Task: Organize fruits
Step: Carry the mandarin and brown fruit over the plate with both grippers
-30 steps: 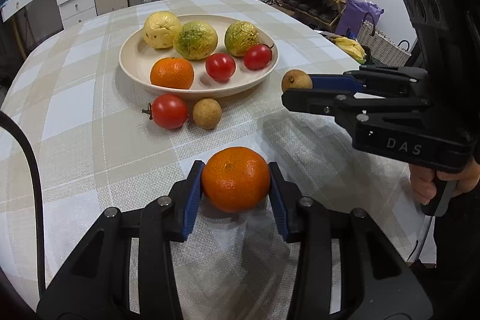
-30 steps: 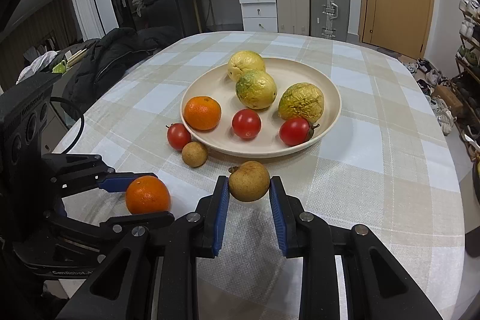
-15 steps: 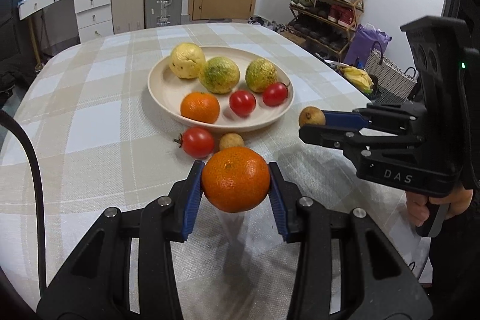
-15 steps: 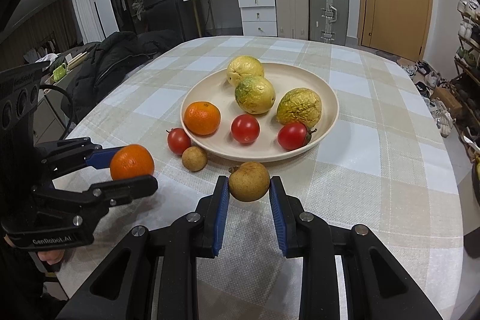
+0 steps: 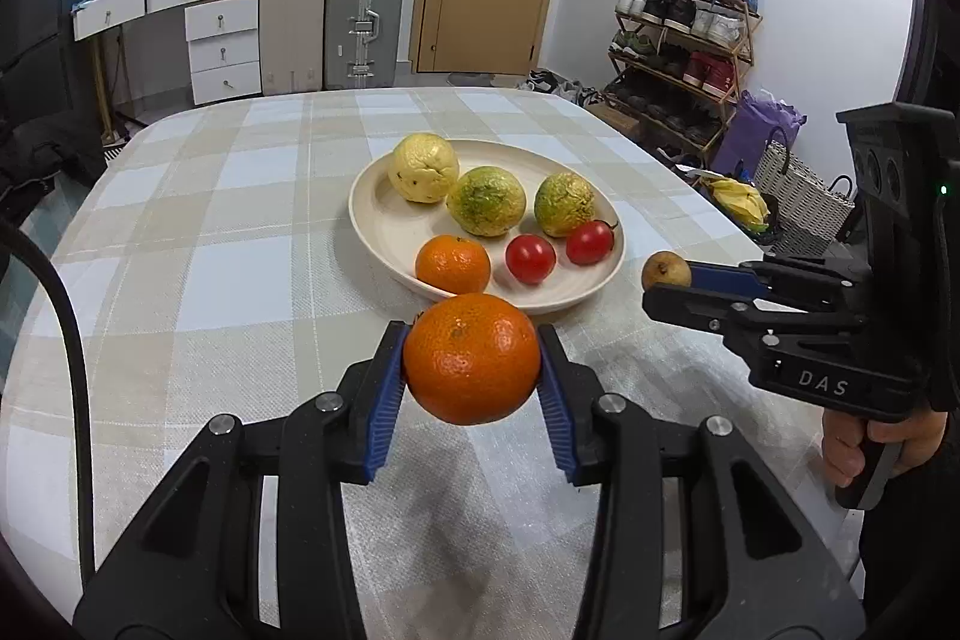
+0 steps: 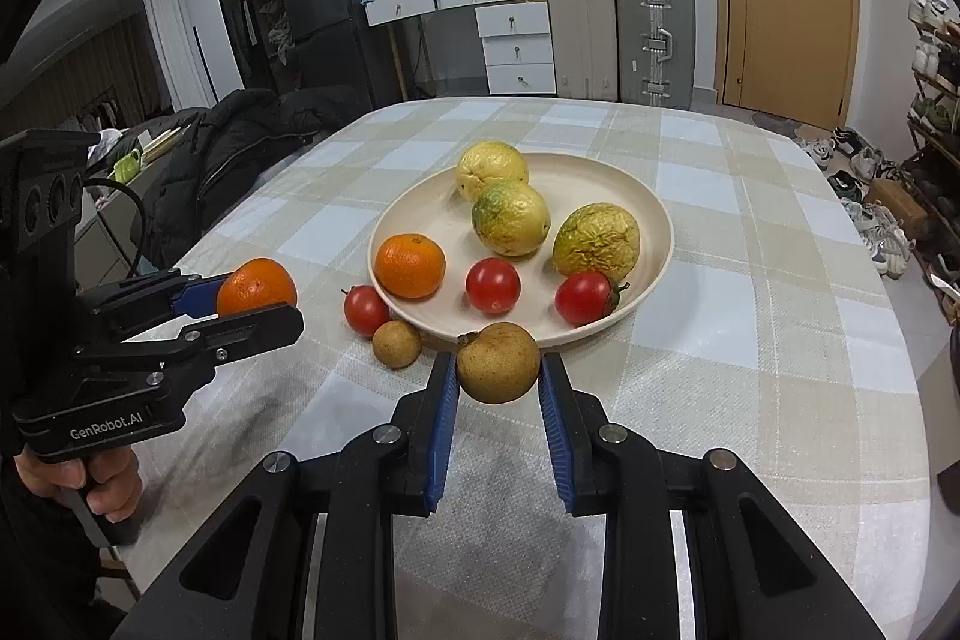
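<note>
My left gripper (image 5: 472, 370) is shut on an orange tangerine (image 5: 471, 359) and holds it above the table, in front of the cream plate (image 5: 378, 232). My right gripper (image 6: 497, 376) is shut on a small brown fruit (image 6: 497, 361) and holds it just before the plate's near rim (image 6: 657, 274). The plate holds three yellow-green fruits, a tangerine (image 6: 410, 264) and two tomatoes. A loose tomato (image 6: 365, 310) and a small brown fruit (image 6: 396, 343) lie on the cloth beside the plate; the held tangerine hides them in the left wrist view.
The checked tablecloth (image 5: 210, 280) covers a rounded table. A dark jacket (image 6: 228, 154) lies off the table's left side. Shoe racks and baskets (image 5: 792, 196) stand to the right. Suitcases and drawers stand behind the table.
My left gripper has lifted the tangerine off the cloth and risen toward the plate. My right gripper has kept the brown fruit near the plate's rim and risen slightly.
</note>
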A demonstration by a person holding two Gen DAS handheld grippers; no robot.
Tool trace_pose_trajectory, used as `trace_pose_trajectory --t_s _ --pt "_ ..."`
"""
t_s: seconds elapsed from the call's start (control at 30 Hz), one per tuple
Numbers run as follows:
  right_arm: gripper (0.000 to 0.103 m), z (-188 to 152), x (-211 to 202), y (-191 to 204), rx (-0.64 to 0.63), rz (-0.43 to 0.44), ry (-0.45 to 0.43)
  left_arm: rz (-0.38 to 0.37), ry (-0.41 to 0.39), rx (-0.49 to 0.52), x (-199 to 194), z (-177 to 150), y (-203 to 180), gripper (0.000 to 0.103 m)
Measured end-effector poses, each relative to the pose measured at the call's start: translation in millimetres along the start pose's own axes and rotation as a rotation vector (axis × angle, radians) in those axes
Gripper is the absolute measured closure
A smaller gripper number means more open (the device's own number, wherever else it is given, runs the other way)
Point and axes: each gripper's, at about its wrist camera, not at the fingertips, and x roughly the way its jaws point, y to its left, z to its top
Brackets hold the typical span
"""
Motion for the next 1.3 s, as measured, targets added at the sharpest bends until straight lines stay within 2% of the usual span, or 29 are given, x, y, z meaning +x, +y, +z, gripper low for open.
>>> trace_pose_trajectory --t_s 0.8,1.3 --pt "0.075 28.3 0.2 -12.0 0.043 -0.002 -0.066 0.034 -0.074 -0.071 13.2 38.1 26.5 0.064" --pt "0.075 41.9 17.8 -24.3 0.087 0.018 -0.055 0.058 -0.062 -0.065 33.4 59.0 32.8 0.064"
